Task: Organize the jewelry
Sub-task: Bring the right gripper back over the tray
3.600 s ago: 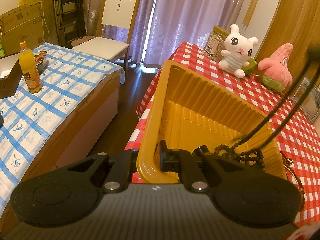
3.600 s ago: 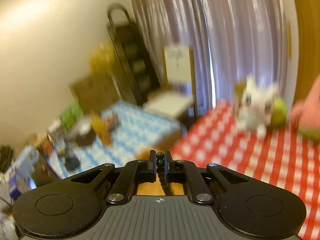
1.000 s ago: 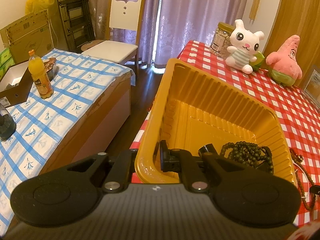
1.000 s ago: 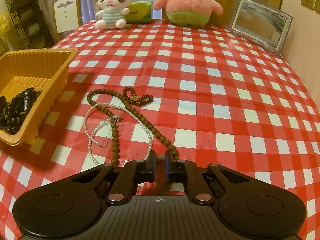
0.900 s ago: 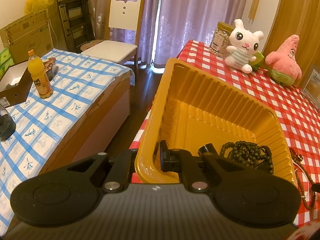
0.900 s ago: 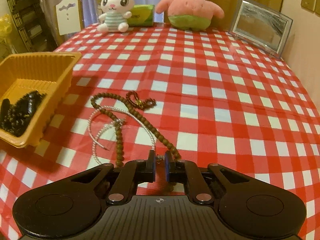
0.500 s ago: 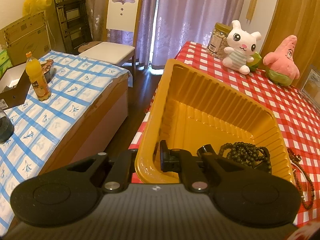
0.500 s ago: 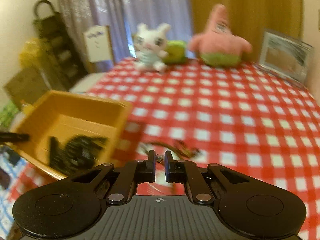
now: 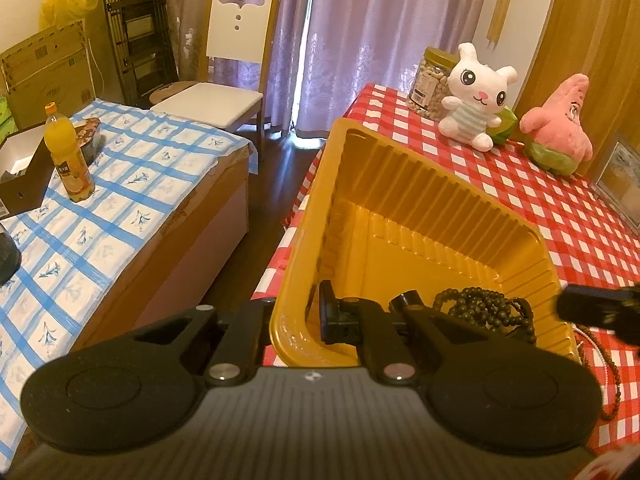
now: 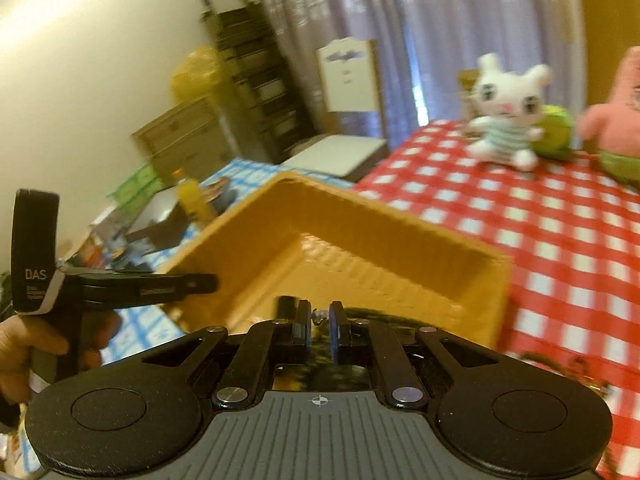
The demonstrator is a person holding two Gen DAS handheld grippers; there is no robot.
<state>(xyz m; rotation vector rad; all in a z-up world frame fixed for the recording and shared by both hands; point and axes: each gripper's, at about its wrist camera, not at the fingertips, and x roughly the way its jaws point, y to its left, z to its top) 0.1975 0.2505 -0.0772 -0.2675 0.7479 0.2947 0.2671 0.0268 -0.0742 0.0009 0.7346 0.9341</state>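
The left gripper (image 9: 298, 316) clamps the yellow tray's (image 9: 440, 216) near rim on the bench (image 9: 560, 208), steadying it. The right gripper (image 10: 319, 322), pinched on a thin strand, hangs over the tray; next it should release there, beside the dark beads (image 9: 486, 308).

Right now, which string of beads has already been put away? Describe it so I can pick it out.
On the red checked table stands a yellow ribbed tray at the near edge. The dark bead necklace lies heaped in the tray's near right corner; the brown and white strands lie outside, on the cloth.
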